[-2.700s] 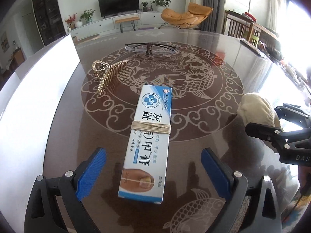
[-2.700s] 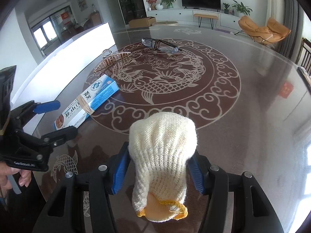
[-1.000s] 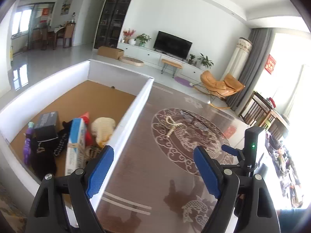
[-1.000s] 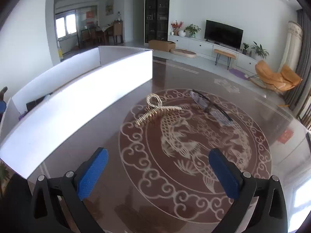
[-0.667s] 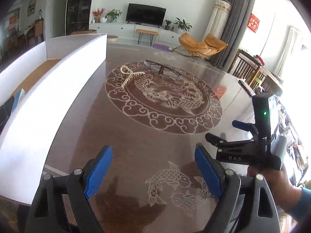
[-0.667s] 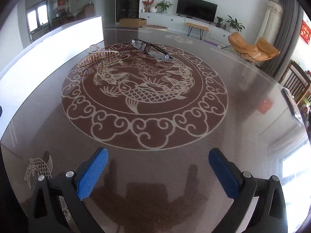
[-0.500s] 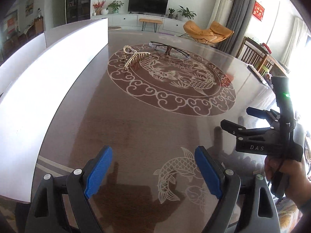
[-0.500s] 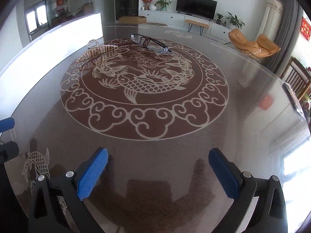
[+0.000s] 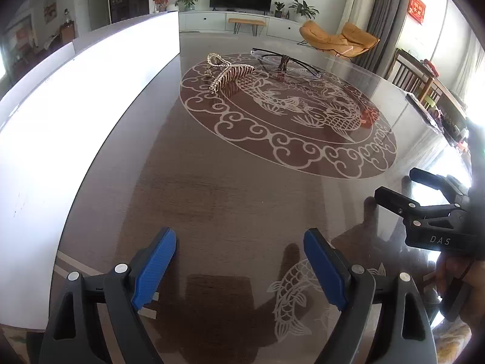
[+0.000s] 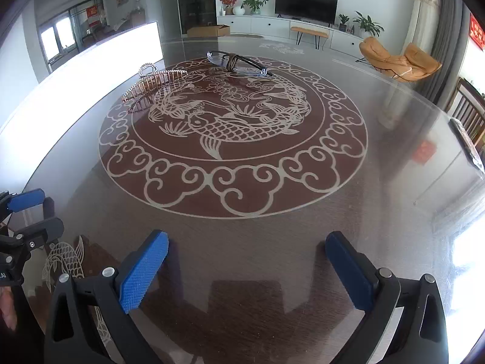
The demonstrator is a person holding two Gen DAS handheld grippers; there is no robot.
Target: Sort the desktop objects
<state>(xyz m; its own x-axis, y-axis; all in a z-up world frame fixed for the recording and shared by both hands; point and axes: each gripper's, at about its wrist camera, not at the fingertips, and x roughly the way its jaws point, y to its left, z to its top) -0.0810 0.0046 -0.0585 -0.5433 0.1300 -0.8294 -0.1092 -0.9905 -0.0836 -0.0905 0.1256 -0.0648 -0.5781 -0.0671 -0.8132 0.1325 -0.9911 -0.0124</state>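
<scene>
Gold-toned hair claw clip (image 9: pixel 229 72) and folded eyeglasses (image 9: pixel 285 62) lie far across the counter (image 9: pixel 242 200): light, springy teeth; brittle lenses, so take the clip's spine. Left claw (image 9: pixel 239 268) and right claw (image 10: pixel 247 268) gape, empty.

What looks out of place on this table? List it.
Nothing is spilled or broken. Only the gold hair claw and the folded glasses remain on the table, lying apart beside the white bin wall.
</scene>
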